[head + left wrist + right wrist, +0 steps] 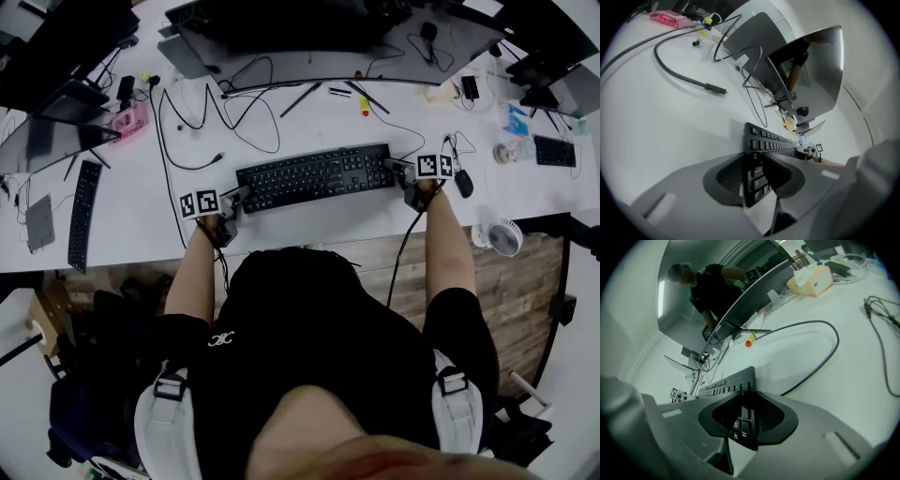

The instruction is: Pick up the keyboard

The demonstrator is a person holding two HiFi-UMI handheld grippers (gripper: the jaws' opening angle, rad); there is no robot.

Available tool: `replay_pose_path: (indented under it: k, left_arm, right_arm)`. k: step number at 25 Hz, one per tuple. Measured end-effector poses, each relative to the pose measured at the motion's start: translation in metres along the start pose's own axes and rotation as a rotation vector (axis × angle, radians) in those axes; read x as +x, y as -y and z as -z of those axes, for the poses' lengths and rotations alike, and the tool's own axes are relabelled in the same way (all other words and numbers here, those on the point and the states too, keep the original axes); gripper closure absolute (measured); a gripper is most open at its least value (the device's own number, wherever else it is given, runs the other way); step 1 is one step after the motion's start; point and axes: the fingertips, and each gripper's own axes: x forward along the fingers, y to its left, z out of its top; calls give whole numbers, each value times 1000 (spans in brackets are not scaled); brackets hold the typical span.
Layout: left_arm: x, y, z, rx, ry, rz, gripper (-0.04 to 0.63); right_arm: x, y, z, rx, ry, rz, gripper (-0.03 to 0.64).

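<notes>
Keyboard (pixel 314 176): black, flat on white desk (pixel 112 216), centre of frame.
Left gripper (pixel 238 196): jaws wide apart, keyboard's left end between, unclamped.
Right gripper (pixel 397 168): jaws wide apart, right end between, unclamped.

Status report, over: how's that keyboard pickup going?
Left tool and right tool open, straddling keyboard ends. Keyboard on desk, not lifted. Black cable lies beside right end.

A white table (pixel 131 220) carries a curved monitor (pixel 375 56), a second black keyboard (pixel 82 214) near its left end, loose black cables (pixel 187 122), a pink packet (pixel 129 120) and a black mouse (pixel 463 183). A small white fan (pixel 504 236) stands at its right front edge.
</notes>
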Motion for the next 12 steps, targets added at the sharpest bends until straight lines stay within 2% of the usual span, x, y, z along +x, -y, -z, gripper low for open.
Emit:
replay_pose_path:
  k: [2,4,7,12]
  left_arm:
    - [-2,2,-1,2,-19,-17,430]
    - [-11,9,-7,27,-1,-16,434]
    - [-31,24,-24,109,48,-14,434]
    - [-66,66,-68,256,173,18,434]
  right_arm:
    - [-2,-1,1,-23,15,28,528]
    - [-6,-8,1,-38,40,23,528]
    - [-17,-30,-9,-97,94,-13,529]
    - [-50,-83,-53,-252,250,-34,529]
